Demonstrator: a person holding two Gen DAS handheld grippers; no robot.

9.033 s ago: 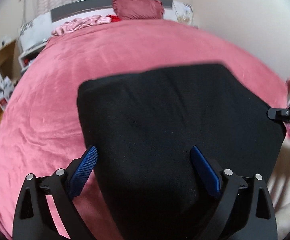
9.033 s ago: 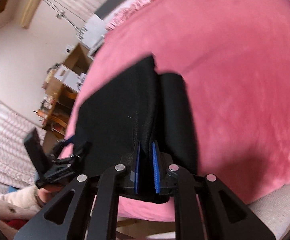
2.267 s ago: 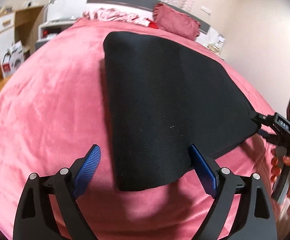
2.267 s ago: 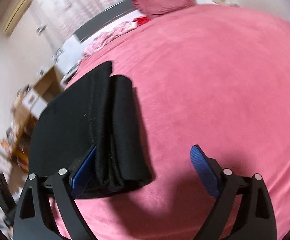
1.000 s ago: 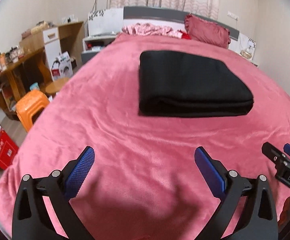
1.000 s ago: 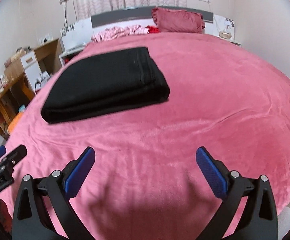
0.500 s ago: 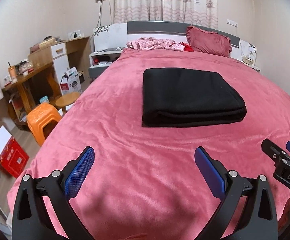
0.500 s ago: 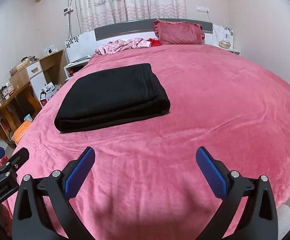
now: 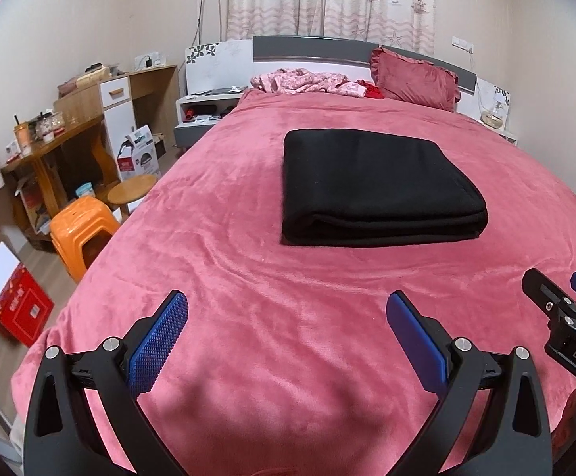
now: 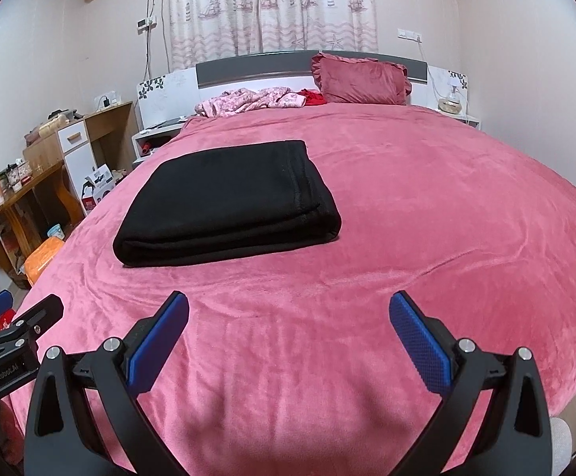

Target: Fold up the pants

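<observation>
Your left tool (image 9: 287,327) and right tool (image 10: 288,327) both hang spread and empty well back from the pants (image 9: 371,182), folded flat mid-bed (image 9: 248,277), so folding looks done.

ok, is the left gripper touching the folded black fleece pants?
Apart. In the left wrist view the left gripper is open, with bare pink bedspread between its fingertips and the folded black fleece pants.

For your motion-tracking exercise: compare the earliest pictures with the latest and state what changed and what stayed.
The right gripper let go of the black pants; both it and the left gripper drew back, open, toward the bed's foot. The pants ended folded in a neat stack. The pink blanket and pillow stayed put.
</observation>
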